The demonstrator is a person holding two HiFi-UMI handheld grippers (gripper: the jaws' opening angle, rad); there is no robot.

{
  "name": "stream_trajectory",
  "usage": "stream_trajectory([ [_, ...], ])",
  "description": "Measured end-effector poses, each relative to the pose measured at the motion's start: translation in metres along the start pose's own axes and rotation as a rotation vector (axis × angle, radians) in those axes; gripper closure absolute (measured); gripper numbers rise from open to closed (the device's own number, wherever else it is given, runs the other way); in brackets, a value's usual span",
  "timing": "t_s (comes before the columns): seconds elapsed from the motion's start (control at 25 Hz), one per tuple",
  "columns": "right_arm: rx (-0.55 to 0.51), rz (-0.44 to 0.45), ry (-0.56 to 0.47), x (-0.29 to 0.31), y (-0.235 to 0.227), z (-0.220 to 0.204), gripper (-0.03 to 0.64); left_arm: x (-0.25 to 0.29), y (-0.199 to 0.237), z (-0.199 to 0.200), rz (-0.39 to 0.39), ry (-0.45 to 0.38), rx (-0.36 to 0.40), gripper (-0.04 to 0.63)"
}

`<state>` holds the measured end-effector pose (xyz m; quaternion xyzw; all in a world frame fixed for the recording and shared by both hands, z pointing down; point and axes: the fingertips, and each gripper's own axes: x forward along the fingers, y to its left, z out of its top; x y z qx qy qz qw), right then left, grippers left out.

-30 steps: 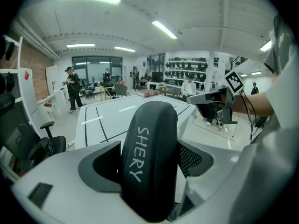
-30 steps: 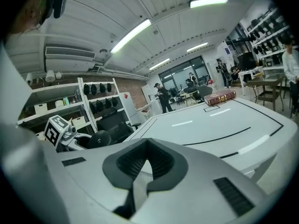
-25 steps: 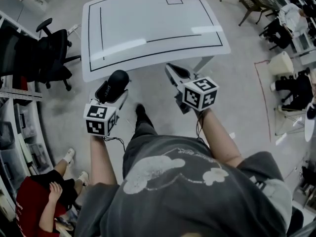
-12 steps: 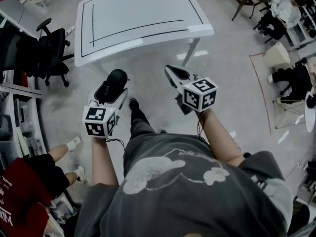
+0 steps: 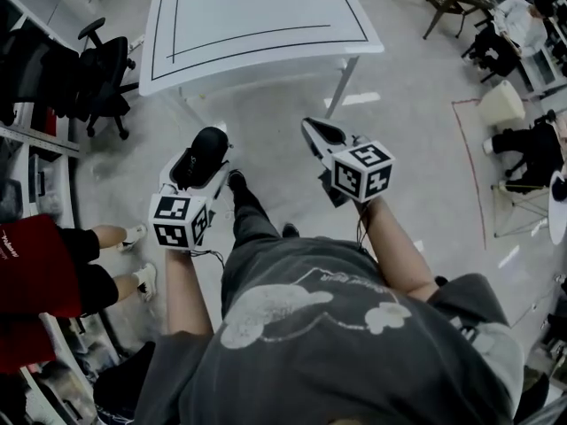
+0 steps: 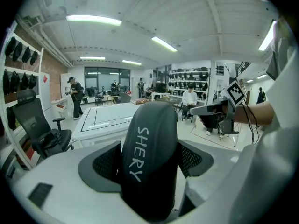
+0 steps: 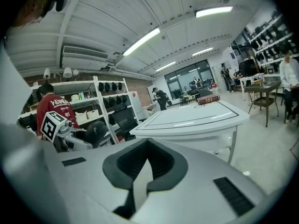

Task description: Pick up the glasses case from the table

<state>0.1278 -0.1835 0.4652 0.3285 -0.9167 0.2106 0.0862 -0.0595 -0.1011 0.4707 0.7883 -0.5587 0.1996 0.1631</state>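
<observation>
Black pads of the left gripper (image 5: 200,159) stand wide apart and press on either side of the glasses case (image 6: 149,162), a dark rounded shell with pale "SHERY" lettering running up its top. The case sits lengthwise between the jaws, its far end poking out past their tips, and it is held in the air over the pale floor (image 5: 416,149), clear of the table (image 5: 257,25).

The right gripper (image 5: 315,134) is level with it on the other side of the person's body, jaws brought together with nothing between them (its own view shows the two pads meeting along one seam).

Ahead of both tools is the white table, marked with thin black lines, with a reddish-brown book (image 7: 209,99) lying at its far edge. A black office chair (image 5: 102,73) stands near the table's left side, and a person in a red shirt (image 5: 35,268) is at the left of the head view.
</observation>
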Motion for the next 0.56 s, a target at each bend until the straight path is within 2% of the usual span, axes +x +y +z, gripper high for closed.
stream_trajectory([
  [0.56, 0.021, 0.041, 0.007, -0.003, 0.023, -0.029, 0.618, -0.025, -0.007, -0.028, 0.033, -0.003, -0.019, 0.235],
])
